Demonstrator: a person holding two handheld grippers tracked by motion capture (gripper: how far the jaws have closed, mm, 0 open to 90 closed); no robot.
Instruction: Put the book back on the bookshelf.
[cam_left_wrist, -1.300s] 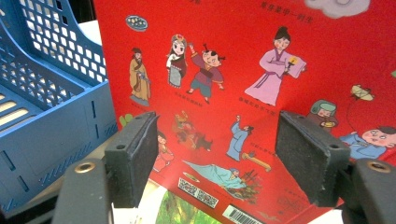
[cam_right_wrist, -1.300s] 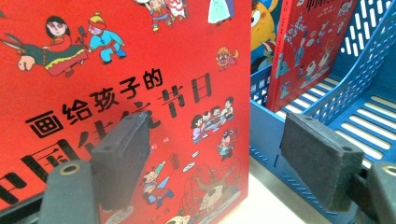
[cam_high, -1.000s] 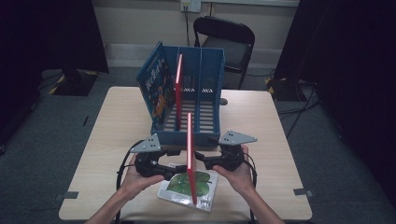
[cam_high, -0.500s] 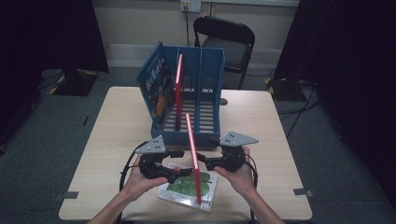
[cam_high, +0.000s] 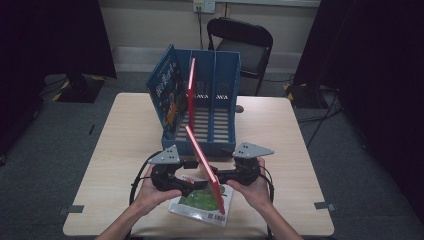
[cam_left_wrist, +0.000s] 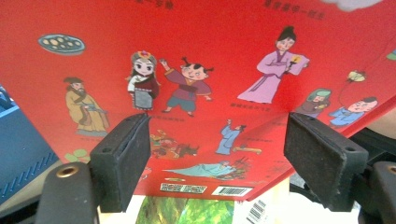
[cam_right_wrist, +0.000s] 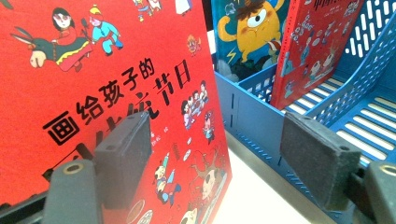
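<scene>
A thin red picture book stands on its lower edge between my two grippers, its top leaning to the left. My left gripper lies left of it. Its jaws have just been opening and stand wide, with the red back cover looming over them and no pad pressing on it. My right gripper lies right of the book, also open. Its left pad stands in front of the front cover. Under both lies a green-covered book, flat on the table.
A blue slatted file rack stands at mid-table behind the grippers. It holds a blue monster book at its left and an upright red book. A black chair stands beyond the light wooden table.
The red book has gone from upright to leaning, its top swung left and its foot shifted right. Both hands stayed where they were.
</scene>
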